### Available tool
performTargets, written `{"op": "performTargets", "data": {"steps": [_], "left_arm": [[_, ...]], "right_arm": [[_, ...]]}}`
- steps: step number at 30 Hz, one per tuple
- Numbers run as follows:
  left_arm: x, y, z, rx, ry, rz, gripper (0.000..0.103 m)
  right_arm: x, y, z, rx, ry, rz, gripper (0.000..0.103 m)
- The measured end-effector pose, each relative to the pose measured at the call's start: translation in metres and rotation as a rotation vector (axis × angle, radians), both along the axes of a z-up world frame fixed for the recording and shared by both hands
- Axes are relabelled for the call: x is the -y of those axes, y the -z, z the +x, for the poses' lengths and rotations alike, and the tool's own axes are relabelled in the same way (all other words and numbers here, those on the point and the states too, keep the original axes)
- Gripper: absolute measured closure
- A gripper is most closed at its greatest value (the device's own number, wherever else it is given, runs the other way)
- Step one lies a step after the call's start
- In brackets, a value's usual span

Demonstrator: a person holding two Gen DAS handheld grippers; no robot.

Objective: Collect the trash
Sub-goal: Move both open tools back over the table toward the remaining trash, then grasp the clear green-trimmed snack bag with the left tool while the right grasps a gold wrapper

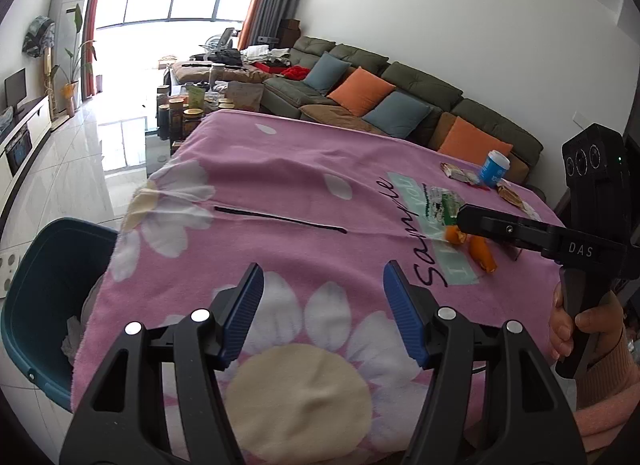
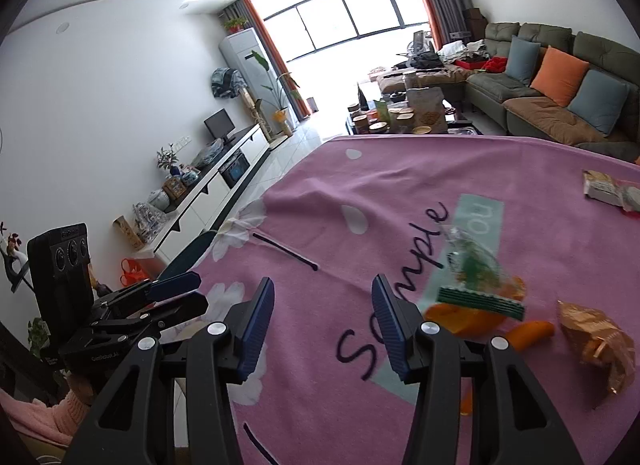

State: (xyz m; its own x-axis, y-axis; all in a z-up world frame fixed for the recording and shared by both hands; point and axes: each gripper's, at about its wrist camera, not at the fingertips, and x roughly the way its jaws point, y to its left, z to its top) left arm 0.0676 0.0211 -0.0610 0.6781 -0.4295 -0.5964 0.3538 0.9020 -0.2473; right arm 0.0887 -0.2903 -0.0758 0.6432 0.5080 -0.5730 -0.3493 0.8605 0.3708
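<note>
Left tongs (image 1: 323, 297): jaws apart, nothing between the blue pads, held over the near part of the pink flowered blanket (image 1: 280, 185) covering the desk. Right tongs (image 2: 323, 315): jaws likewise apart and empty, angled down over the printed lettering.

Trash scattered toward the right side of the desk, all lying loose on the blanket:
- Clear plastic wrapper with green print (image 2: 476, 265), crumpled, resting partly over orange peel (image 2: 464, 319). Judged very light, thin and slippery; likely to crackle and slide rather than lift cleanly. Best taken at a raised fold or the stiffer green sealed edge, not the flat middle.
- Orange peel pieces, including a curved strip (image 2: 530, 333) just beside the wrapper. Judged light, soft and bendable, slightly damp; firm enough for a pinch across the curve. May tear if squeezed hard.
- Brown crinkled packet (image 2: 596, 345), near the peel at far right. Judged light, springy foil; upstanding crest the obvious hold.
- Farther back: flat snack packets (image 2: 608, 191) and a blue paper cup (image 1: 494, 169), tilted among them. Cup judged light and crushable; contents not visible.

Dark teal bin (image 1: 44, 297) stands off the left edge of the desk, below blanket level, some crumpled material visible inside.

Risk noted: soft blanket may be caught in the pads along with thin items.
</note>
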Motion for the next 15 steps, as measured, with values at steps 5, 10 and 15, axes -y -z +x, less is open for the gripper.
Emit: {"op": "performTargets", "data": {"steps": [5, 10, 15], "left_arm": [[0.045, 0.000, 0.009, -0.004, 0.092, 0.015, 0.041], [0.079, 0.000, 0.023, -0.023, 0.155, 0.009, 0.041], [0.112, -0.002, 0.041, -0.038, 0.209, 0.009, 0.041]], "right_arm": [[0.059, -0.001, -0.017, 0.022, 0.160, -0.001, 0.054], [0.102, 0.005, -0.030, 0.031, 0.290, -0.042, 0.050], [0.120, 0.015, -0.031, 0.017, 0.338, -0.097, 0.048]]}}
